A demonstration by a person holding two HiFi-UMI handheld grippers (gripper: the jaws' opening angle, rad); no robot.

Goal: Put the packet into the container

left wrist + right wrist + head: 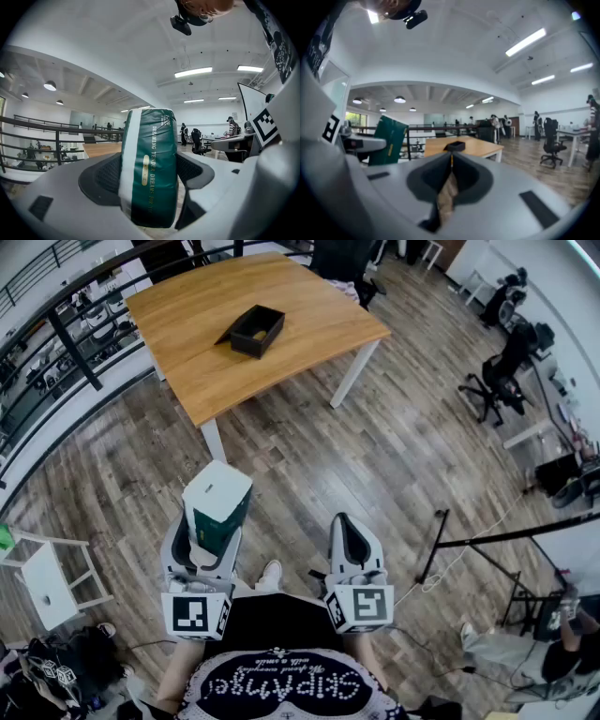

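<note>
- Step: transport. Packet (217, 501) is grabbed but not yet at the table (319, 315).
- Left gripper (208, 531): jaws spread wide and pinching the green-and-white packet by its sides. It stands upright between the pads and sticks out past the tips.
- Right gripper (349, 526): jaws pressed together, nothing between them, idle just right of the left one.
- Container (256, 330): black open-top box on the wooden table, far ahead and well apart from both grippers, with bare floor between.
- Next, as I read it: close the gap to the table, bring the packet over the box opening, line its long side up with the box, lower it, then let go.
- The opening looks narrow, so alignment matters.
</note>
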